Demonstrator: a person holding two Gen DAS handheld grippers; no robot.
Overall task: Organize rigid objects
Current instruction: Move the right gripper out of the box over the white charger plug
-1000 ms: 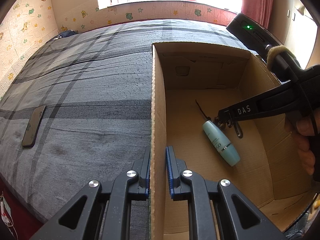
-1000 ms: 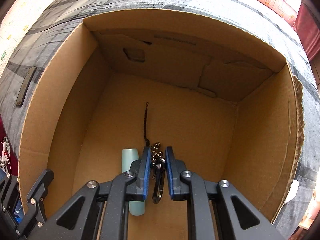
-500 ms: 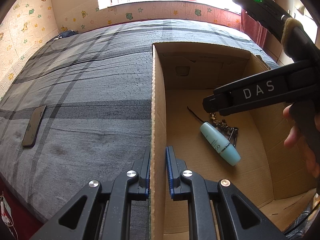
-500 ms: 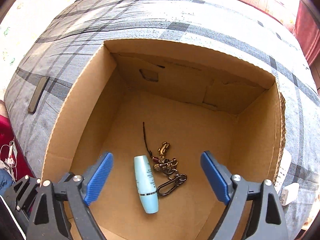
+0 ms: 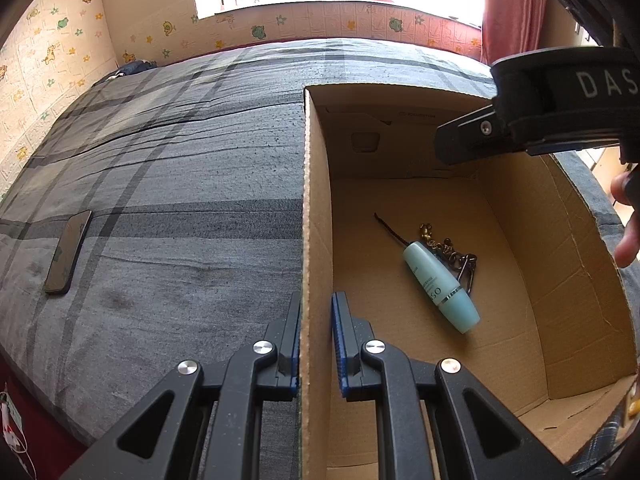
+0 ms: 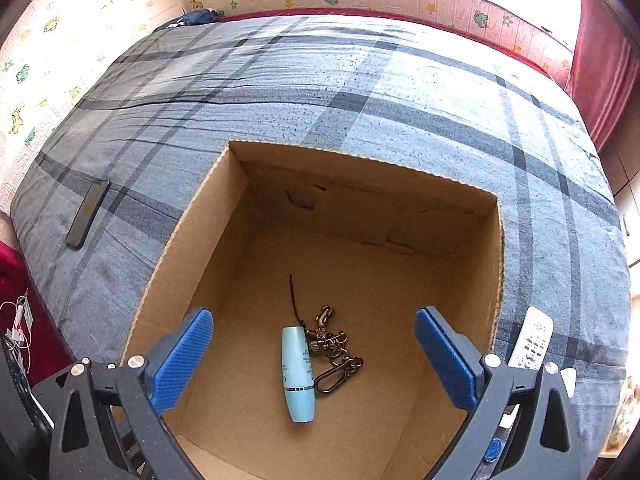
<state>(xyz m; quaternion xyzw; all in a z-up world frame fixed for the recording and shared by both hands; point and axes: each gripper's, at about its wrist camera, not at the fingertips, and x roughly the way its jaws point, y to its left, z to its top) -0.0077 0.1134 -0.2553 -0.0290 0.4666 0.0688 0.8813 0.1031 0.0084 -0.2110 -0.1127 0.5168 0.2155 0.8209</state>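
Observation:
An open cardboard box (image 5: pixel 316 208) (image 6: pixel 192 232) sits on a grey plaid bed. On its floor lie a light blue bottle (image 5: pixel 440 286) (image 6: pixel 297 372) and a metal keychain with a black cord (image 5: pixel 452 254) (image 6: pixel 332 354), touching each other. My left gripper (image 5: pixel 316 336) is shut on the box's left wall near the front corner. My right gripper (image 6: pixel 314 360) is wide open and empty, held above the box; its black body (image 5: pixel 552 112) shows at the upper right of the left wrist view.
A dark phone (image 5: pixel 68 252) (image 6: pixel 88 214) lies on the bed left of the box. A white remote (image 6: pixel 532 338) lies just right of the box. The patterned wall and window are at the far side; a red curtain (image 6: pixel 604 68) hangs right.
My right gripper opened, let go of the keychain, which now lies beside the bottle, and rose up out of the box. The left gripper has kept its hold on the wall.

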